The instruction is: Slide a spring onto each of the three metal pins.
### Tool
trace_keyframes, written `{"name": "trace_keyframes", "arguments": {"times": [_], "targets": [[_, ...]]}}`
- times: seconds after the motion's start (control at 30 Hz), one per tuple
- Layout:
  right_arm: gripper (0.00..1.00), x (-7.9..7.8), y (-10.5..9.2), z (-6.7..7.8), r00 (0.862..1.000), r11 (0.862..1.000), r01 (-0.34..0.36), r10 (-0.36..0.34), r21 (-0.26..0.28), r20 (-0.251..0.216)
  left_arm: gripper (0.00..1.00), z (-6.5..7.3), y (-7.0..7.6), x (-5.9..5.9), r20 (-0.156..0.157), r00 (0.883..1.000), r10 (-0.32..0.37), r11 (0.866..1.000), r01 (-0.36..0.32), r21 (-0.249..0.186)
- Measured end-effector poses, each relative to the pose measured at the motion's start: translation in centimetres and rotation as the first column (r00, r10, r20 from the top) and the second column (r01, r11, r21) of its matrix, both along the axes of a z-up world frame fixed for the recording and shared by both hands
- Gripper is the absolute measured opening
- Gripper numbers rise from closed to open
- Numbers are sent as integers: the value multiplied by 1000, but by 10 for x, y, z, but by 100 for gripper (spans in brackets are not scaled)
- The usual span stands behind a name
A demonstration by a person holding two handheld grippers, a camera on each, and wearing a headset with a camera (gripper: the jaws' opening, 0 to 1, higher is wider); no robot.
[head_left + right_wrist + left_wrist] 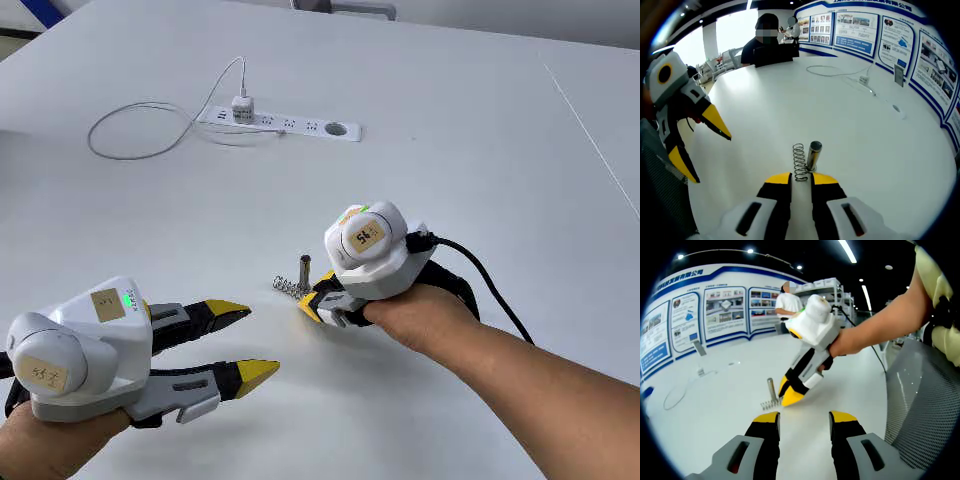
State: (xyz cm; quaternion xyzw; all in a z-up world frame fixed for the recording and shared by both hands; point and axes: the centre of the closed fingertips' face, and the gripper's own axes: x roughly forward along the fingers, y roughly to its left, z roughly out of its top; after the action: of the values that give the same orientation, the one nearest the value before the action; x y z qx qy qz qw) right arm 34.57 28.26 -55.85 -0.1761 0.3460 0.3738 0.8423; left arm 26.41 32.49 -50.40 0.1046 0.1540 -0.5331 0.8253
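**Spring down beside the pin, right jaws right on top of it**

Head view first: the spring [288,286] lies flat on the white tabletop [450,130], just beside one short metal pin [305,268] that stands upright. The right gripper [312,300] is tipped down at the pair, its yellow tips just beside the spring. The left gripper [262,340] hangs well apart from them, jaws spread wide with nothing between them. Far back, a power strip [290,124] carries a white charger [243,105] and a looping cable [140,130].

On to the left gripper view: its own left gripper [805,417] shows a broad gap, and beyond it the right gripper [789,395] points down next to the pin [771,388] and the spring [770,404]. A person [787,302] stands in the background.

Now the right gripper view: the right gripper [801,178] has its jaws narrow, only a slim gap. The spring [799,161] lies lengthwise straight ahead, its near end at the mouth of that gap; I cannot tell whether it touches. The pin [813,155] stands alongside the spring. The left gripper [709,152] is off to one side, jaws agape.
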Motion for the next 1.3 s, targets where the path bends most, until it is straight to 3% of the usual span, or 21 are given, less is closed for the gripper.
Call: {"name": "trace_keyframes", "arguments": {"times": [0.43,0.73,0.97,1.3], "targets": [[12,-1,3,-6,1000,1000,-12,12,-12,-14,40,-1,3,2,-4,1000,8,1000,-8,-1],[11,-16,-1,-3,998,998,-55,54,-27,-33,40,-1,1,1,0,1000,2,1000,-2,3],[11,-34,-4,8,992,992,-119,118,-29,-33,40,-1,-1,0,4,1000,-10,1000,10,11],[11,-61,-9,34,970,969,-244,243,-33,-20,40,2,-6,-2,14,1000,-26,1000,26,12]]}}
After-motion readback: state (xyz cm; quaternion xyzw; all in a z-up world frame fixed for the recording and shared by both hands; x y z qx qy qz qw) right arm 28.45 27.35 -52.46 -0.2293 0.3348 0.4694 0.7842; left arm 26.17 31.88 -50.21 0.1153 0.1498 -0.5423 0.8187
